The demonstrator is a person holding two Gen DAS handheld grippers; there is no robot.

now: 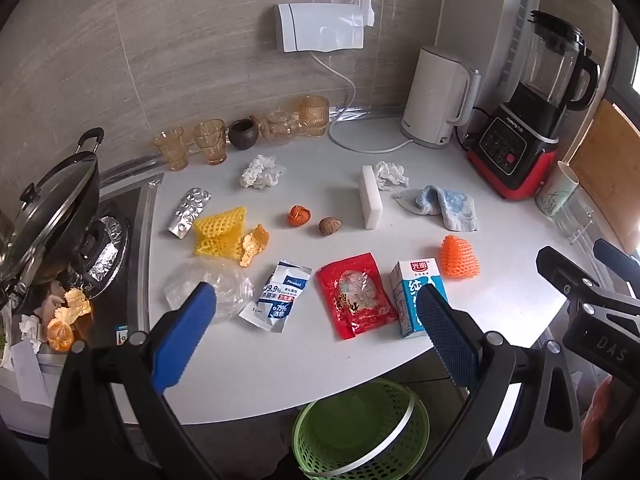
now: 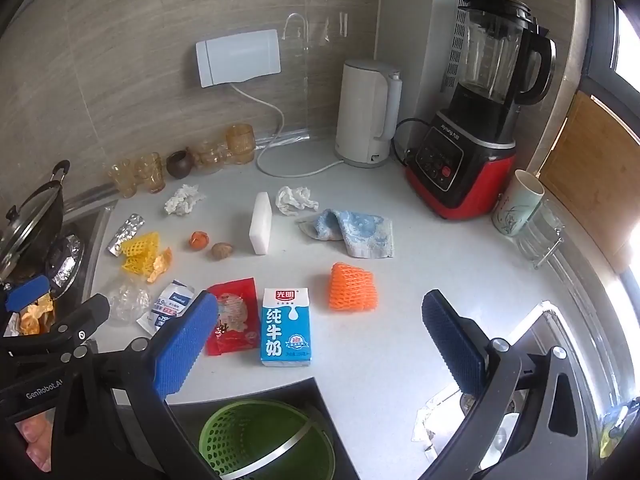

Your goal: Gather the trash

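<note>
— Both tongs wide and empty: left gripper (image 1: 316, 336), right gripper (image 2: 320, 336).
— Nearest trash?
— Blue-and-white milk carton (image 2: 287, 326), lying flat, long axis pointing away, dead ahead of the right; green mesh basket (image 2: 266, 438) below the counter edge.

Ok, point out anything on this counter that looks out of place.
Litter covers the white counter: a milk carton, red packet, orange foam net and crumpled tissues. Peels are piled by the stove.
</note>
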